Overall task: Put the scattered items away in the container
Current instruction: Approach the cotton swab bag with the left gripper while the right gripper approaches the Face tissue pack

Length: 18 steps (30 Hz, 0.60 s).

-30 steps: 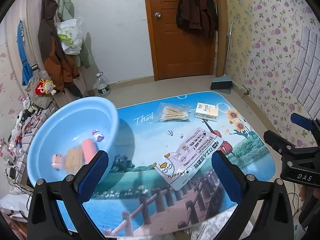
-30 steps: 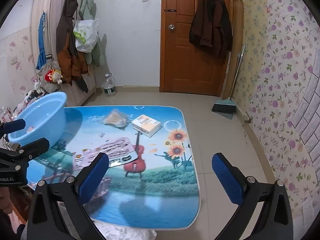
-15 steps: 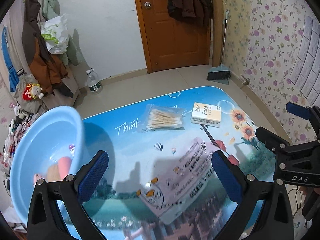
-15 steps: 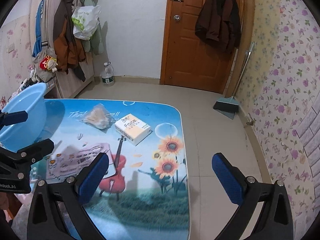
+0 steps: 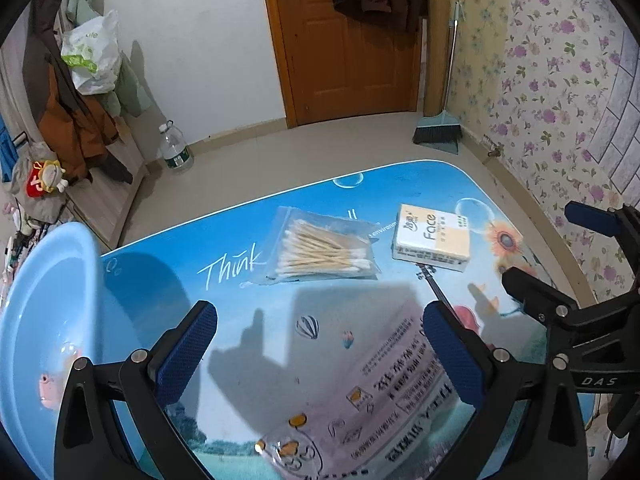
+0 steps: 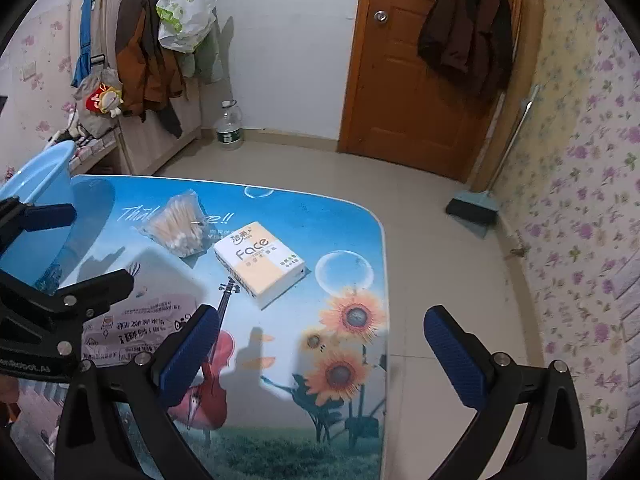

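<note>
A light blue basin (image 5: pixel 48 300) stands at the table's left edge with small items in it, a pink one (image 5: pixel 50 390) showing. A clear bag of cotton swabs (image 5: pixel 324 250) and a Face tissue pack (image 5: pixel 434 238) lie at the far side of the table. A flat printed plastic packet (image 5: pixel 384 404) lies under my left gripper (image 5: pixel 320 356), which is open and empty above it. My right gripper (image 6: pixel 324 354) is open and empty over the table's right edge, near the tissue pack (image 6: pixel 260 262). The swab bag (image 6: pixel 178 228) and basin (image 6: pixel 36 176) show to its left.
The table (image 6: pixel 352 208) has a blue picture cover with sunflowers. A broom and dustpan (image 6: pixel 476 208) lean by the door on the right. A water bottle (image 6: pixel 229 128) stands on the floor. Coats and a bag hang at the left wall.
Both grippers have moved forward over the table toward the swab bag and tissue pack. The basin has slid to the left edge of the left wrist view. Both stay open.
</note>
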Each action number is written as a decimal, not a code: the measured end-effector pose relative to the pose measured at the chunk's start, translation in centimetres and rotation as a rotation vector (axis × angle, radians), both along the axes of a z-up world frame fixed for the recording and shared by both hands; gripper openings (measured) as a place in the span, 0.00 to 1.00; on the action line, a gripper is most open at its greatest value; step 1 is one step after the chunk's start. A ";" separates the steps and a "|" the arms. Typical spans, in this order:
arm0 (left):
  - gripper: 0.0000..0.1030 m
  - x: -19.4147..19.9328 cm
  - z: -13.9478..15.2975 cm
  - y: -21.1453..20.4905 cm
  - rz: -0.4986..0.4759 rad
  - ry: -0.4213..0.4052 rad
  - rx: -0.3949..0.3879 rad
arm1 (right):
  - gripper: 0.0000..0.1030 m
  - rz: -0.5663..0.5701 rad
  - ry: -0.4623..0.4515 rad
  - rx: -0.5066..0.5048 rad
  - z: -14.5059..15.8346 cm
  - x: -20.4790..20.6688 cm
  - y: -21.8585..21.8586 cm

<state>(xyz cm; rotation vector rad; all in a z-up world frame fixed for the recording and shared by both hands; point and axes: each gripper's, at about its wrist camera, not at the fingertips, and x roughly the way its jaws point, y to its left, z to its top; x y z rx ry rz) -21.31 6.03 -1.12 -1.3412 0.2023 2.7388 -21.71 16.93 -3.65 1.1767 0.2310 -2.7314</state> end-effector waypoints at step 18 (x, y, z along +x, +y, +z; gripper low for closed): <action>1.00 -4.6 -2.5 0.0 -0.018 -0.064 -0.001 | 1.00 0.270 -0.056 0.034 -2.3 -4.6 -1.5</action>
